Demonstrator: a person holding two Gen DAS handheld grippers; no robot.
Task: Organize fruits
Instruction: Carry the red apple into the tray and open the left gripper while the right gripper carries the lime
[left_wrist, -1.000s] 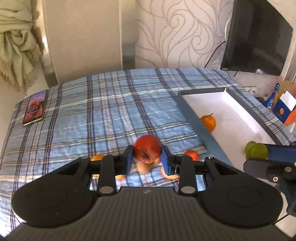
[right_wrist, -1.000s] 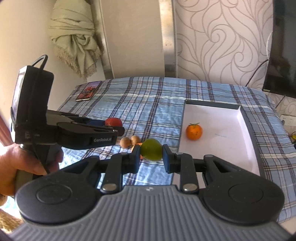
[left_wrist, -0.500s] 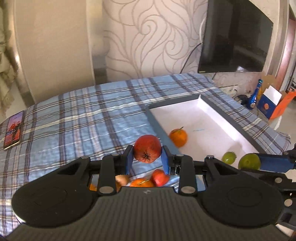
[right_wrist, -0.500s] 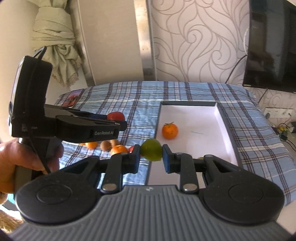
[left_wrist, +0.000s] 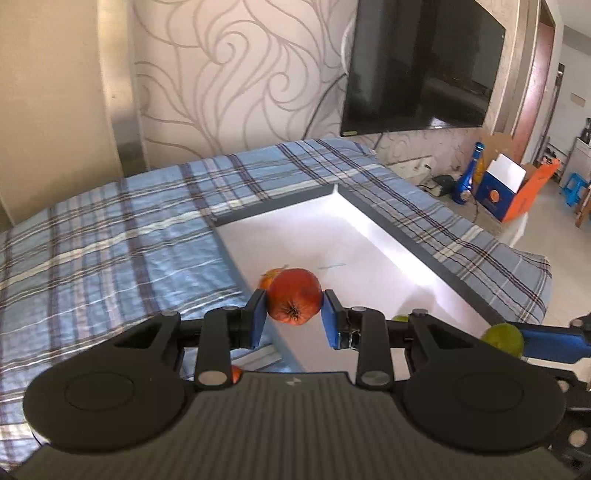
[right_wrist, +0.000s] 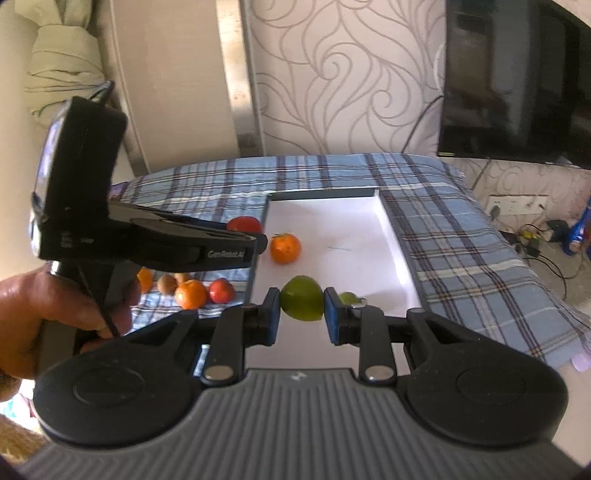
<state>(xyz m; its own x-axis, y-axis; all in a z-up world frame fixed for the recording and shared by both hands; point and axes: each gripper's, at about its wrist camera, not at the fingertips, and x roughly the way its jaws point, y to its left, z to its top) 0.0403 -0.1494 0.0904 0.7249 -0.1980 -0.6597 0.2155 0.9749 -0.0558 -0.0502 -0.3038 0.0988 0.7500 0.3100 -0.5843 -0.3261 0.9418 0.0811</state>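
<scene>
A: Between the blue pads of the left tool: one red fruit, round, dried calyx facing the camera. Both pads press its sides; held clear above the near left edge of the tray.

B: Between the pads of the right tool: one green fruit, gripped the same way, narrow opening, held over the tray's near end.

A: Tray, entry: shallow, rectangular, dark grey rim, white floor, lying on the plaid cloth that covers the surface. Contents?

B: One orange with a stem and leaf, on the white floor near the left wall. One smaller green fruit, just behind the right pad, partly hidden. A faint short mark on the floor past the orange; too small to read.

A: In the left view the orange peeks out just behind the red fruit.

B: Loose stock on the cloth, left of the tray: an orange, a small red fruit touching it, a brown fruit, another orange fruit half behind the left tool's handle.

A: Lettering?

B: White print on the left tool's side arm, beginning "GenRobot"; the end is blurred. A hand wraps that handle.

A: Surroundings: a dark wall screen, swirl-patterned wallpaper, a blue bottle and an open blue-and-orange box on the floor.
</scene>
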